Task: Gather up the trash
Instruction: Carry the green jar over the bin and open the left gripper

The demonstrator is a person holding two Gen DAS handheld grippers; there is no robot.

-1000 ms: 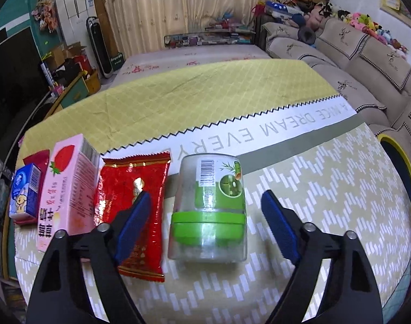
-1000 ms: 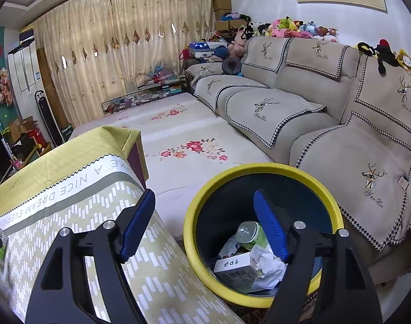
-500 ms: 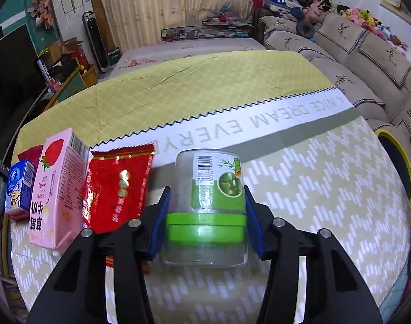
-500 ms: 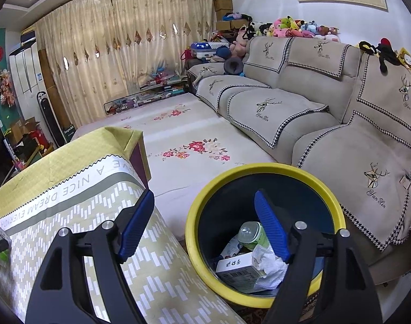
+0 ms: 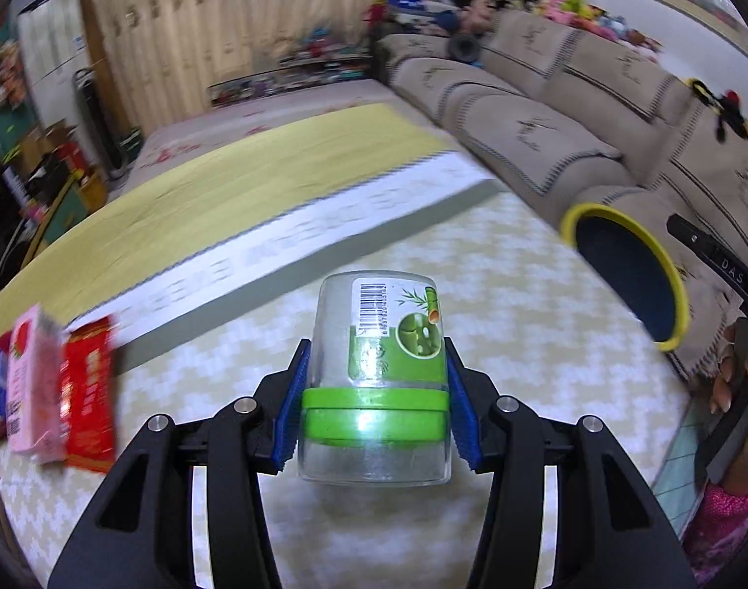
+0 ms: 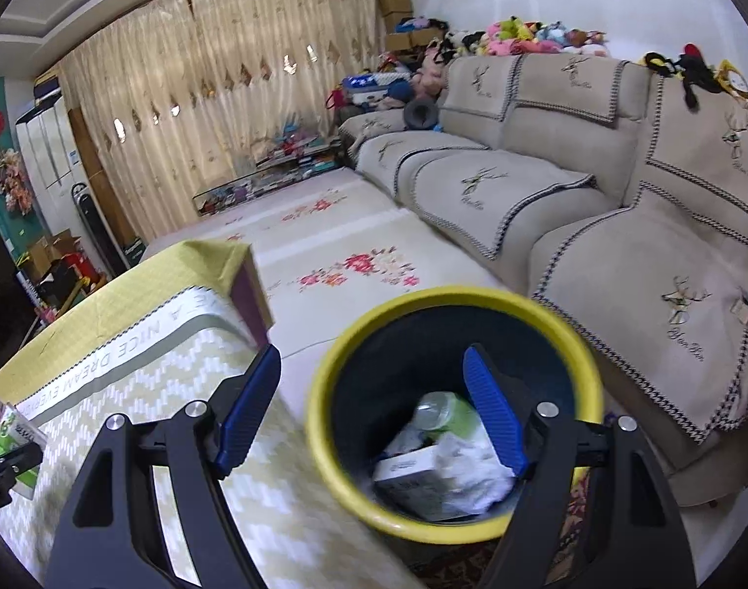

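Left wrist view: L gripper (image 5: 374,410) clamps clear jar (image 5: 376,378) at its green band, above the table (image 5: 496,294), bin (image 5: 624,275) to the right. Looks empty, so prob. light; stiff, slick plastic, band = best hold. R gripper (image 6: 371,412) gapes empty over bin.

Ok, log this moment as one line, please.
left gripper: shut on clear jar | right gripper: open, empty, above yellow-rimmed bin | next: likely jar to bin

"A NICE DREAM EVE…" readable upside down on the white band of the tablecloth (image 6: 128,343), "DAS" on a black strap (image 5: 717,257); barcode digits on the clear container (image 5: 374,338) illegible.
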